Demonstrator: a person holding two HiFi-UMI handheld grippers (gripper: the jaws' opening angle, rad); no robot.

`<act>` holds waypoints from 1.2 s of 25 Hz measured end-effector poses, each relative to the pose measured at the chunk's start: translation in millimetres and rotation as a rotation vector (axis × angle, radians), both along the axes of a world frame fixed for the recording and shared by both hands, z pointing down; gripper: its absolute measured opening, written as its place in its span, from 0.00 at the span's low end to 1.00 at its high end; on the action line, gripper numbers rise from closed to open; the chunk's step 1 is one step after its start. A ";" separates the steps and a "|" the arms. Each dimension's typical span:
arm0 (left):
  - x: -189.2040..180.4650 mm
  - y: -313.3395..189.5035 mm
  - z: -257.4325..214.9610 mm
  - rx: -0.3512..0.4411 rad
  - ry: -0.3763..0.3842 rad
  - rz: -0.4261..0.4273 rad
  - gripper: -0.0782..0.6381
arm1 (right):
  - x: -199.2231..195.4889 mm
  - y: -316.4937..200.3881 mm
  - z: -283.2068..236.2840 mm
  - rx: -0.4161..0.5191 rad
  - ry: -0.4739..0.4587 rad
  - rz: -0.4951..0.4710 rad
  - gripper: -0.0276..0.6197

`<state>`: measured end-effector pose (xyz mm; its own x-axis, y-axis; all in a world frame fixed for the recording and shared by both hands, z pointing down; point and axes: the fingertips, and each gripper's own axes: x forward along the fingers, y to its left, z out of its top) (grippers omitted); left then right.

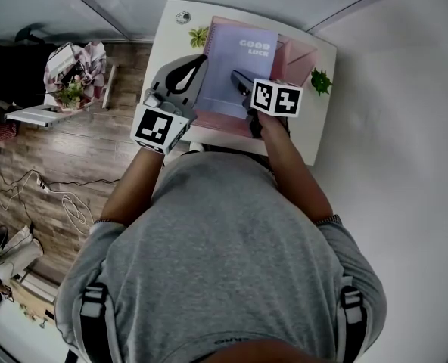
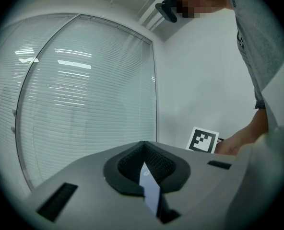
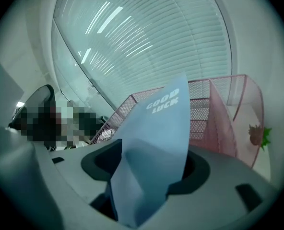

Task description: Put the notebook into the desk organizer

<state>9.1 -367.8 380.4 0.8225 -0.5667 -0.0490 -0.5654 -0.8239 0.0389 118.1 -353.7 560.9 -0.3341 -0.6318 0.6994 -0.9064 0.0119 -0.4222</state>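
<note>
A pale blue notebook (image 1: 239,66) printed "GOOD LUCK" stands tilted in the pink wire desk organizer (image 1: 300,59) on the small white table (image 1: 315,138). My left gripper (image 1: 203,60) is at the notebook's left edge. In the left gripper view its jaws (image 2: 144,176) are shut on a thin sliver of the notebook (image 2: 150,191), seen edge-on. My right gripper (image 1: 238,78) is at the notebook's lower middle. In the right gripper view the notebook (image 3: 156,138) rises between the parted jaws of that gripper (image 3: 147,176), with dark room on both sides. The organizer (image 3: 218,104) stands behind it.
A small green plant (image 1: 320,82) sits at the table's right, by the organizer, and shows too in the right gripper view (image 3: 257,135). Another plant (image 1: 199,36) stands at the back left. Wooden floor with cables and a cluttered stand (image 1: 73,74) lies to the left. Window blinds are ahead.
</note>
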 end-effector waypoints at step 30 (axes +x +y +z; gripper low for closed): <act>-15.8 35.7 1.2 -0.024 -0.025 0.003 0.13 | 3.9 4.9 -48.6 0.214 0.428 -0.003 0.82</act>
